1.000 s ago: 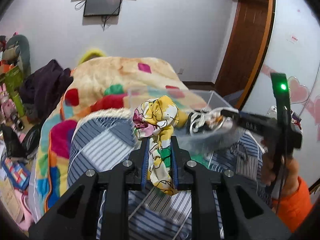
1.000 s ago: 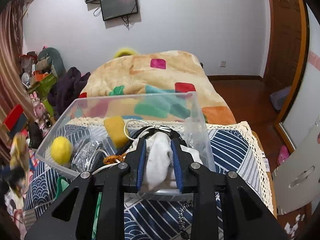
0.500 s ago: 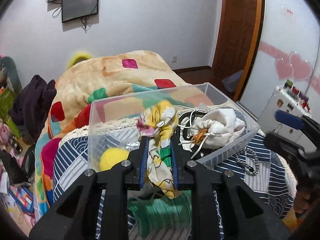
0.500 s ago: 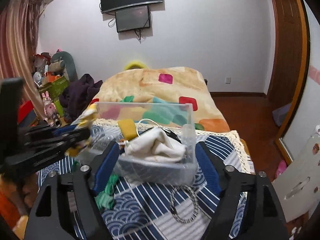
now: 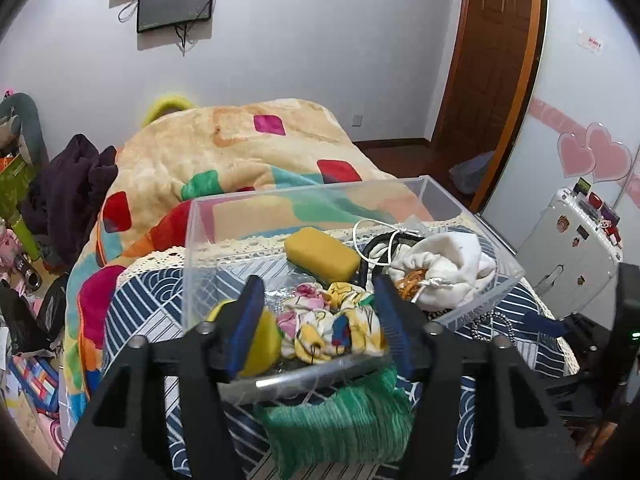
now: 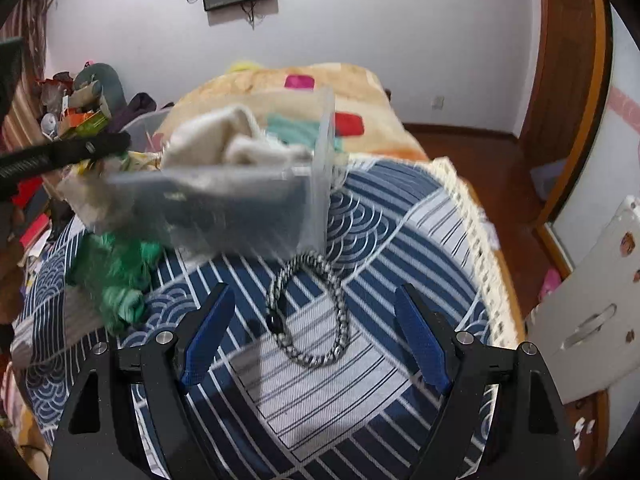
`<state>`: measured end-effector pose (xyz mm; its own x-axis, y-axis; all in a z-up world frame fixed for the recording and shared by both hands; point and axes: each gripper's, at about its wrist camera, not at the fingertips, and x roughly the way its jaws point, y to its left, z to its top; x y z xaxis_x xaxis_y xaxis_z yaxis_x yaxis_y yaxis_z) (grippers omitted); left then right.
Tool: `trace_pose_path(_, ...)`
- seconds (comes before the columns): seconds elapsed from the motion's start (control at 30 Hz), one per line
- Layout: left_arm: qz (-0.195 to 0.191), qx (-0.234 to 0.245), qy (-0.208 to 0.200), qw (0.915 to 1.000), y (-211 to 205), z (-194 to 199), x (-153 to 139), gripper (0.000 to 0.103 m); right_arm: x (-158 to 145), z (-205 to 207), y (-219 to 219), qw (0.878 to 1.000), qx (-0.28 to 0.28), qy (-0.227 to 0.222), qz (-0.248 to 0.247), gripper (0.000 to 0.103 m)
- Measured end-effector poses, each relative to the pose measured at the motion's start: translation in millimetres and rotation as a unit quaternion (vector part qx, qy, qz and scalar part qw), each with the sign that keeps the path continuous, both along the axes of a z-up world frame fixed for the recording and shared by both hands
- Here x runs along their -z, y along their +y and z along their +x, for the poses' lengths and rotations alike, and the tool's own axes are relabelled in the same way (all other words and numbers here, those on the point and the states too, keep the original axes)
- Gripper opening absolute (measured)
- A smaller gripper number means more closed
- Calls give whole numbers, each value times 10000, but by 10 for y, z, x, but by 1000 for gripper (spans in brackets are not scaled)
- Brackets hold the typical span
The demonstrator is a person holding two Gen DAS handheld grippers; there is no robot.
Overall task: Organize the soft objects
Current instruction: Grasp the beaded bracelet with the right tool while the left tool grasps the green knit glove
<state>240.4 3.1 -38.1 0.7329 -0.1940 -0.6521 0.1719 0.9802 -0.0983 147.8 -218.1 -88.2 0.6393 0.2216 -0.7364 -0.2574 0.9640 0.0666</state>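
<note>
Fingers of our left gripper (image 5: 318,322) spread wide over the floral cloth (image 5: 332,326) lying inside the clear bin (image 5: 476,304), while our right gripper (image 6: 316,334), equally wide and empty, hovers above the braided cord loop (image 6: 310,312) just beside that bin.

wall monitor (image 5: 175,1), wooden door (image 5: 486,60), suitcase (image 5: 572,252)

Right tool (image 6: 310,336) spread wide, braided cord loop (image 6: 310,312) between (untouched)
</note>
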Motion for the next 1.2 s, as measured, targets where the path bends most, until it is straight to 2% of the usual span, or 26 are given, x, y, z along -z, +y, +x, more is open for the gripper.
trace_pose_path(0.1,-141,15,-27,9999,52,-116,-77,72,66,-24,-4,9999,-45,86,-34,76)
trace_pose_path(0.17,-307,35,-38,9995,99,-193,-114,77,92,-37,5,9999,-79,105,-79,66)
trace_pose_path(0.23,-476,40,-70,9988,162,-292,-148,80,127,-45,7,9997,-95,187,-113,48)
trace_pose_path(0.27,-509,38,-82,9987,181,-331,-156,82,146,-56,4,9996,-87,213,-137,46)
trace_pose_path(0.5,-422,93,40,9991,194,-601,-47,82,135,-174,20,9996,-162,95,-214,23)
trace_pose_path(0.6,-351,88,188,9992,168,-696,98,84,119,-221,35,9996,-183,59,-217,18)
trace_pose_path(0.8,-181,181,726,9970,86,-698,487,84,73,-303,59,9997,-191,-6,-135,15)
trace_pose_path(0.9,-359,185,1131,9928,64,-580,676,84,50,-334,51,9998,-199,-40,-49,15)
trace_pose_path(0.97,-416,140,1208,9917,45,-528,729,85,35,-353,61,9997,-230,-72,-9,15)
trace_pose_path(1.07,-306,175,1126,9930,-30,-509,723,85,28,-368,88,9996,-261,-74,27,15)
trace_pose_path(1.13,-312,294,1111,9929,-81,-512,728,82,25,-385,96,9995,-291,-71,83,15)
trace_pose_path(1.2,-267,384,1066,9932,-112,-516,731,67,11,-397,105,9994,-319,-87,117,15)
